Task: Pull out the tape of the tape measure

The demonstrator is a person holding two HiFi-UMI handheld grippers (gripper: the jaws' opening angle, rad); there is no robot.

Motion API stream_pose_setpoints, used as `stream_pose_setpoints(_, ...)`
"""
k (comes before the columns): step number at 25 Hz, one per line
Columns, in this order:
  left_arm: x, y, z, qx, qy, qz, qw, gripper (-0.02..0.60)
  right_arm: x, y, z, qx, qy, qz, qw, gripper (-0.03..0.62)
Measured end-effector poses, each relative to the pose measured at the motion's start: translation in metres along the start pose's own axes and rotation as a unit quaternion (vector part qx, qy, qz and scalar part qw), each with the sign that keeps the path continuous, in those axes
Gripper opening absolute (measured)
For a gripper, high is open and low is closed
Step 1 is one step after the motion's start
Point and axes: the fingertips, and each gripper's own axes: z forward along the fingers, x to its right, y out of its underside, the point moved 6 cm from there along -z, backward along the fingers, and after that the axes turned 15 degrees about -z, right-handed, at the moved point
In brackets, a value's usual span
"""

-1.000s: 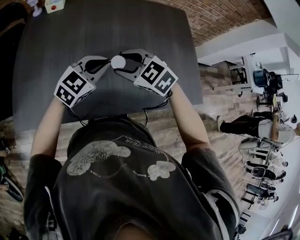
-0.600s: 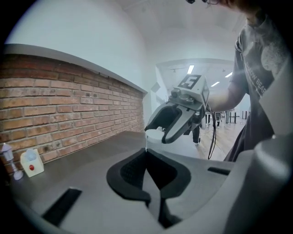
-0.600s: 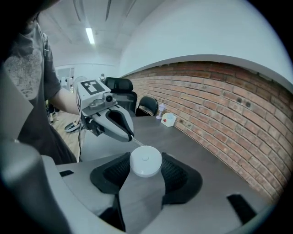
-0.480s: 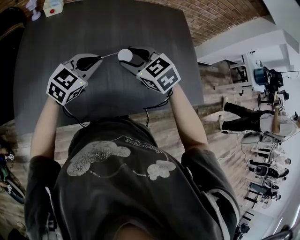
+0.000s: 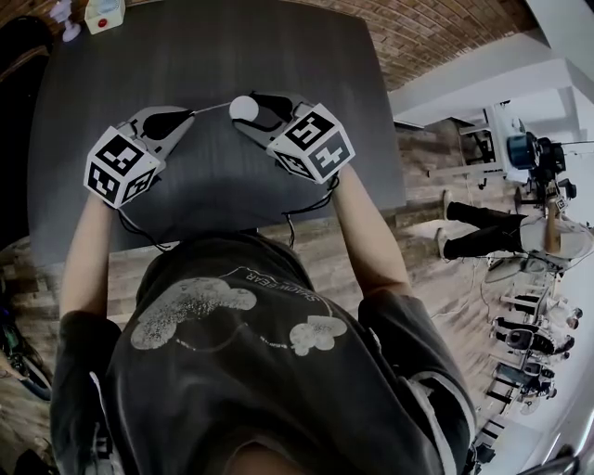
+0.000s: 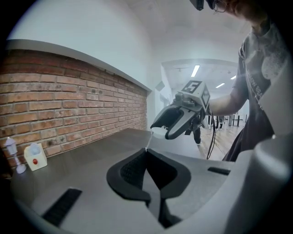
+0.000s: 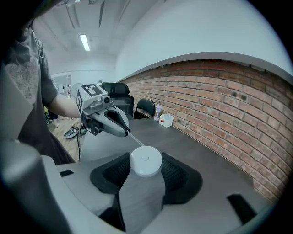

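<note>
A small round white tape measure (image 5: 243, 108) (image 7: 145, 161) sits between the jaws of my right gripper (image 5: 246, 112) (image 7: 145, 170), which is shut on it above the dark table (image 5: 232, 56). A thin pale tape (image 5: 213, 109) (image 7: 135, 138) runs leftward from it to my left gripper (image 5: 193, 114) (image 6: 145, 151). That gripper's jaws are shut on the tape's end. In the left gripper view the tape (image 6: 149, 140) rises from the jaw tips to the right gripper (image 6: 181, 119) opposite. The left gripper (image 7: 110, 119) faces the right gripper's camera.
A white box with a red button (image 5: 104, 13) (image 6: 35, 156) (image 7: 166, 120) and a small white object (image 5: 63, 14) (image 6: 11, 153) stand at the table's far left corner by the brick wall (image 6: 68, 105). Dark chairs (image 7: 145, 107) stand beyond the table's end. A person (image 5: 501, 243) sits at the right.
My left gripper has moved to the left, away from the right one, and a stretch of tape now shows between them. The right gripper with the tape measure has shifted only slightly.
</note>
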Motion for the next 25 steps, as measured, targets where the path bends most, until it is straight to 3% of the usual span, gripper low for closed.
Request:
stream_pose_setpoints(12, -0.02, -0.006, -0.016, -0.014, -0.02, -0.003, 0.9997, 0.01, 0.03, 0.02, -0.021, -0.011, 0.024, 0.032, 0.999, 0.233)
stream_pose_setpoints(25, -0.023, -0.005, -0.016, -0.017, -0.049, -0.004, 0.9987, 0.009, 0.039, 0.028, -0.021, -0.023, 0.034, 0.025, 0.999, 0.233)
